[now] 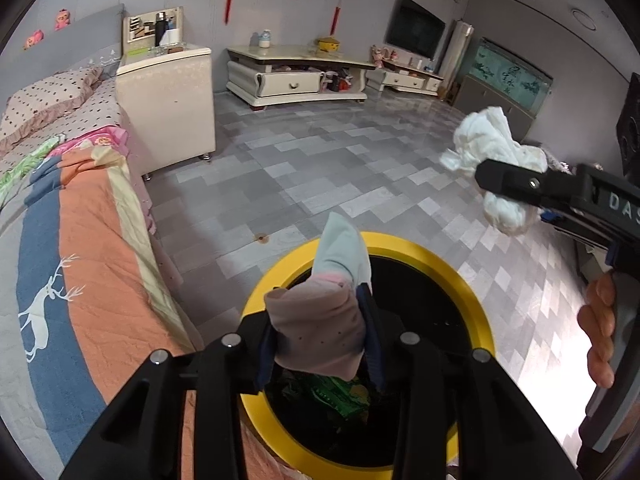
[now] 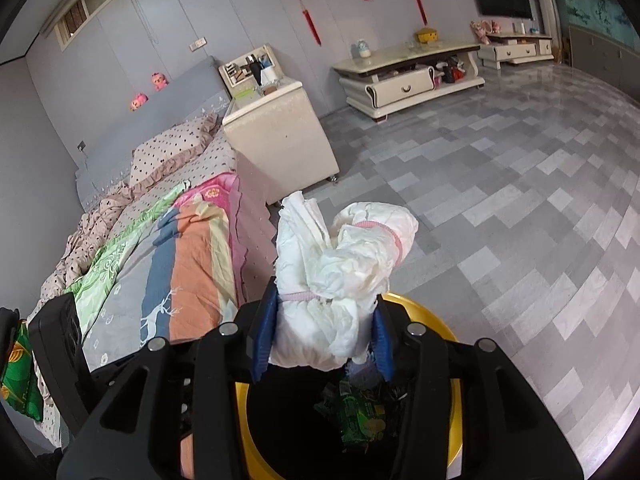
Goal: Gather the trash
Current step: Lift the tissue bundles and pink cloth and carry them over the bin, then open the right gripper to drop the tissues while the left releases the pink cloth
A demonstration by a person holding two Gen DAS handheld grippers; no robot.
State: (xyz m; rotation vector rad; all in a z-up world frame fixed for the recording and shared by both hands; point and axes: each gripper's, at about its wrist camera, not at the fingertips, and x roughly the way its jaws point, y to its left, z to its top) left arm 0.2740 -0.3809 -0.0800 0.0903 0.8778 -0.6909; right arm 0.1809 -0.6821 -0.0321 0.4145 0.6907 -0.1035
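The bin (image 1: 472, 276) has a bright yellow rim around a black inside, with a green wrapper (image 2: 360, 420) lying in it. Over it, the left gripper's (image 1: 320, 344) blue pads flank a dusty-pink cloth (image 1: 320, 332) with a pale blue tip, and the right gripper (image 2: 320, 336) carries a white wad (image 2: 344, 264) (thin pink band across). Left, the quilt (image 1: 100, 248) shows orange, blue, cream and grey stripes with a white deer. The floor (image 1: 320, 160) is patterned in grey tiles.

We saw a soft pink cloth sock (image 1: 320, 328) and a crumpled white diaper (image 2: 340, 272) of papery padding. The bin (image 1: 472, 276) had a smooth, matt yellow plastic rim, and a glossy green wrapper (image 2: 360, 420) lay inside. The floor (image 1: 320, 160) was polished grey tile, and the quilt (image 1: 80, 240) was matt cotton.
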